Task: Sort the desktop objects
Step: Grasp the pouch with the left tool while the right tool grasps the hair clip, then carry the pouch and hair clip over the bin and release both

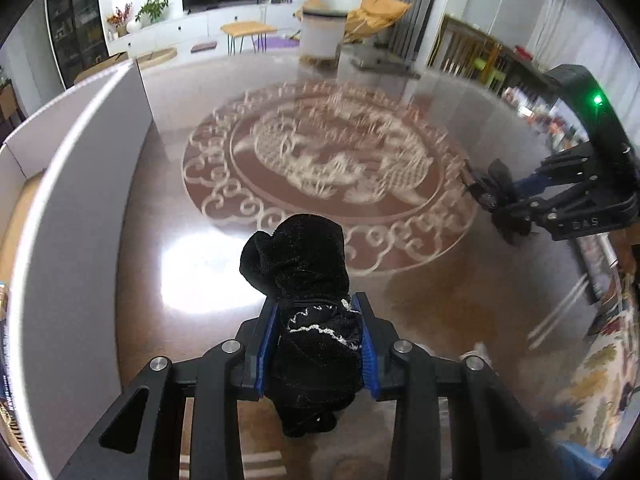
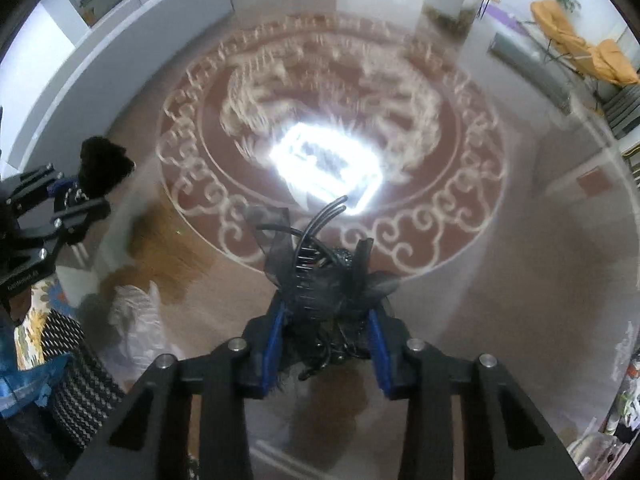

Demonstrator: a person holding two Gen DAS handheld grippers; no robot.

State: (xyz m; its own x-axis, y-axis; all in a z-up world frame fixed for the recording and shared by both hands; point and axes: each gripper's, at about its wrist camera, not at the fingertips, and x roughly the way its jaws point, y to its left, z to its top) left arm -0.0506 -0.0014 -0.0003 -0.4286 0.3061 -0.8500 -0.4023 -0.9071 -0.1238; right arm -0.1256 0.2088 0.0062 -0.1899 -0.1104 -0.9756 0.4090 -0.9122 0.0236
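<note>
**A:** Above a glossy table [image 1: 440,280] with a pale scroll medallion: left gripper [image 1: 316,344] clamped on a black velvet pouch [image 1: 308,280] with white lace trim, most of the soft bulk bulging forward past the blue pads [image 1: 267,344], the rest sagging behind them. No earlier frame, so nothing to say of how it got there.

**B:** Right gripper [image 2: 328,332] likewise closed, on a black hair clip [image 2: 320,276] dressed in gauzy ribbon and feathers, comb teeth upright, thin wire loops poking forward. Both loads off the tabletop, well apart from each other. White box wall [image 1: 80,168] off to the left, probably the destination, though contents hidden.

**A:** Risks, as judged from here: velvet slippery and limp, held near one end only; likely to creep out of the pads under a quick swing, then drop onto the table short of the box.

**B:** Clip worse. Grip seemingly on ribbon and frill rather than the hard spine; hard to tell through the blur. Possible twist or slide in the jaws, possible snag of wire loops or feathers on the pads at release, leaving it dangling instead of falling clear.

**A:** Also glare on the table, hiding the surface. Crumpled white plastic [image 2: 136,320] near the table edge.
</note>
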